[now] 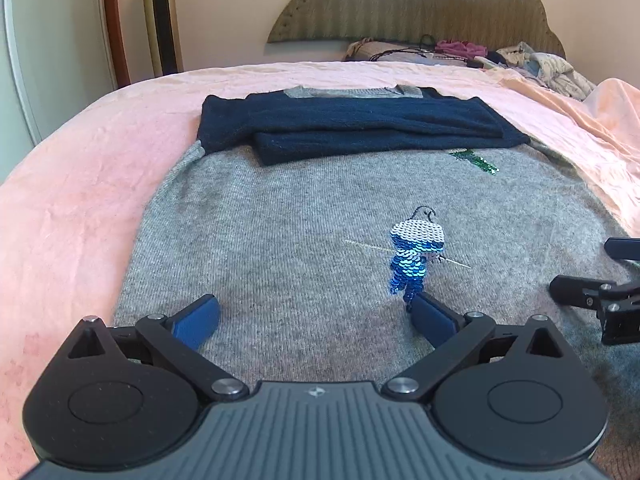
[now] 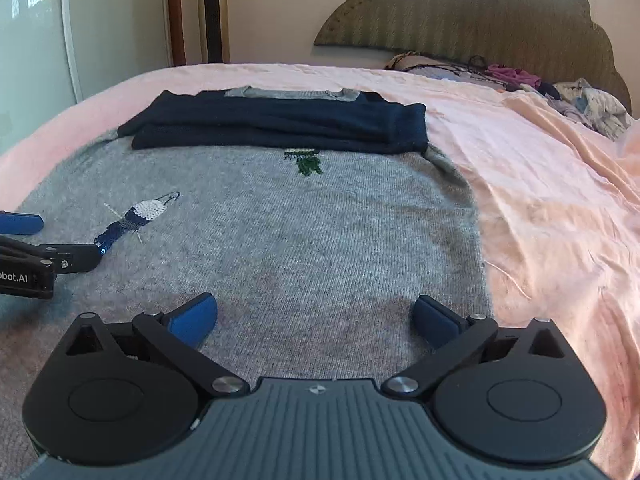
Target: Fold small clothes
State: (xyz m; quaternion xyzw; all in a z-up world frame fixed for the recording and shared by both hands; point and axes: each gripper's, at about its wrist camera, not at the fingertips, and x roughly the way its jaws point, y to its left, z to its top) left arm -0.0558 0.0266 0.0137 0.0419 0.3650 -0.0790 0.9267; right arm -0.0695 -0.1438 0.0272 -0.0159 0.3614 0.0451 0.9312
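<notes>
A small grey sweater (image 1: 280,220) (image 2: 320,220) lies flat on the pink bed, with its navy sleeves (image 1: 352,128) (image 2: 280,124) folded across the chest. A blue and white sequin figure (image 1: 414,258) (image 2: 132,218) and a green sequin patch (image 1: 476,160) (image 2: 304,162) decorate its front. My left gripper (image 1: 316,316) hovers open over the sweater's lower part, nothing between its blue pads. My right gripper (image 2: 316,316) is open wide over the sweater near its right edge, also empty. Each gripper shows at the edge of the other's view.
The pink bedspread (image 1: 80,184) (image 2: 540,200) runs around the sweater. A heap of other clothes (image 1: 540,64) (image 2: 580,100) lies by the padded headboard (image 1: 420,4). A white cabinet and a gold tower unit (image 2: 212,12) stand past the bed's far left.
</notes>
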